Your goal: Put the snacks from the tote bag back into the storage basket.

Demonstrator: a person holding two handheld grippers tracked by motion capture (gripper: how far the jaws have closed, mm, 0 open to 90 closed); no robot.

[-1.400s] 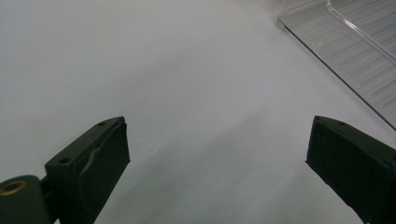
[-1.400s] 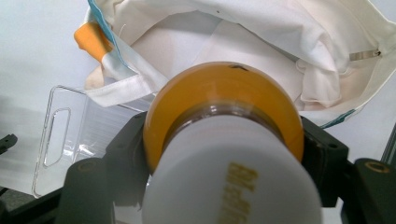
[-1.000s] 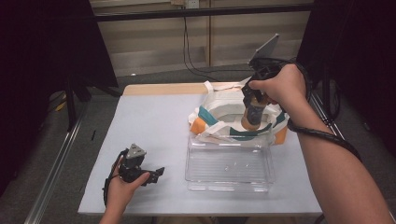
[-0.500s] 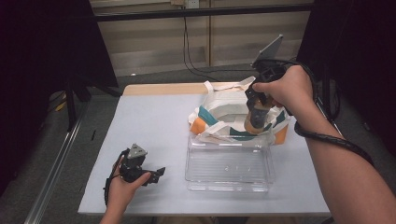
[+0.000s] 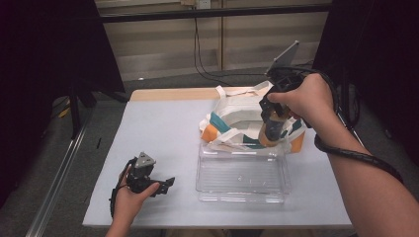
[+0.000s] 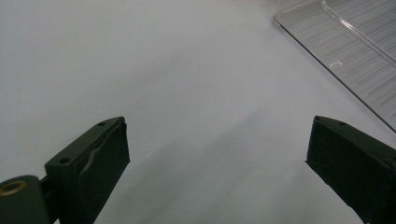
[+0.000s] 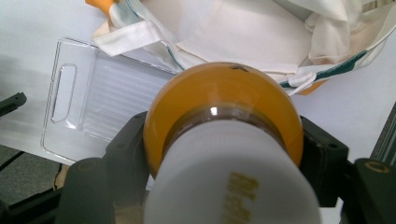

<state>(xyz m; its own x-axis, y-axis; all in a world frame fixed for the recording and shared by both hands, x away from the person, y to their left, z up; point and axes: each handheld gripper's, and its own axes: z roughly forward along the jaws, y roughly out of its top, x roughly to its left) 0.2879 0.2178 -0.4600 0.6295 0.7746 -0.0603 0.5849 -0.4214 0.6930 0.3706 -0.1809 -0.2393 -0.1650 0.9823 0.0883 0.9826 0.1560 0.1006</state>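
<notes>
1. Bottle (image 7: 224,140): I see a rounded amber body with a glossy, smooth skin and a white, matt cap end bearing gold lettering that I cannot read. In the high view it (image 5: 271,132) hangs upright over the bag's near edge, just behind the tray.
2. My right gripper (image 7: 224,154) has its black jaws pressed on either side of the bottle, closed as far as the bottle's width allows. In the high view the same gripper (image 5: 272,116) sits under the person's hand, with a grey three-cornered plate on top and a thick cable looping around the wrist.
3. Under the bottle lies a bag (image 5: 237,121) of soft white cloth, crumpled and folded, with teal stripes and orange corners. Its mouth gapes upward, and the cloth walls sag unevenly.
4. Just in front of the bag, touching its near edge, stands a clear plastic tray (image 5: 242,173), rectangular, hard, with a ribbed floor and a slot handle at one end (image 7: 65,93). Nothing lies in it.
5. My left gripper (image 5: 165,181) rests low on the table near the front left corner, well apart from the tray. Its jaws stand wide apart with nothing between them, only bare table.
6. Everything sits on a table (image 5: 163,128) with a flat, pale grey, matt top; its left half is bare, giving open room. At the back a strip of wood edge shows, and the bag lies close to the right edge.
</notes>
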